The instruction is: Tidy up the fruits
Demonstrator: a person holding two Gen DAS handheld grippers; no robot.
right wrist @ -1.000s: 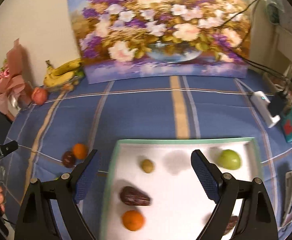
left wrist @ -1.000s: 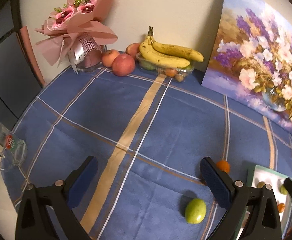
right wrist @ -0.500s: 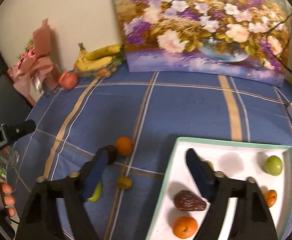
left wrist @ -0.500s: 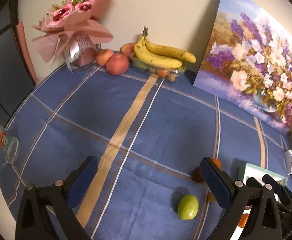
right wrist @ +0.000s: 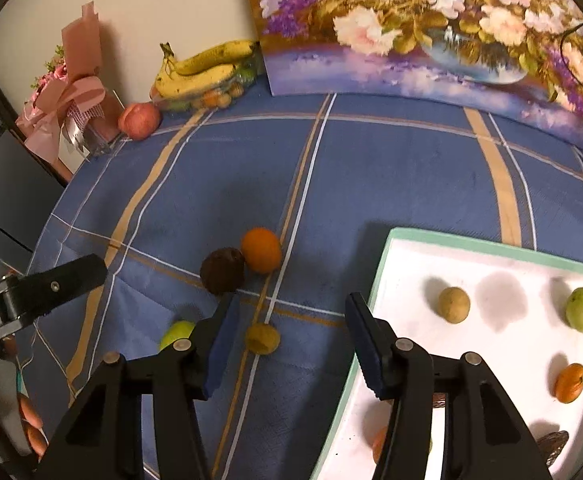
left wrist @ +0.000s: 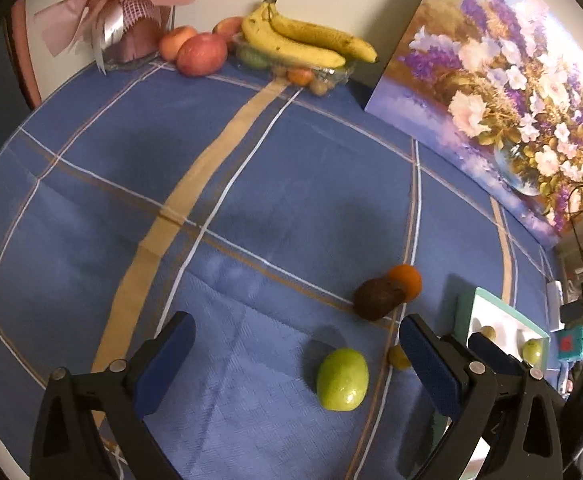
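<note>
Fruit time: we've got our right gripper [right wrist: 287,322] closing with the small yellow fruit [right wrist: 262,338] between its jaws, not yet pinched, on the tablecloth [right wrist: 391,168] just left of the tray [right wrist: 383,264]. Our left gripper [left wrist: 295,350] hangs spread wide, the green fruit [left wrist: 343,380] lying just ahead between its fingers, untouched.

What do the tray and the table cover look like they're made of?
The tray looks like smooth plastic or enamelled metal: a matte white floor and a thin mint green rim. The table cover looks like woven cloth, blue with tan and white stripes, showing creases and a fine weave.
</note>
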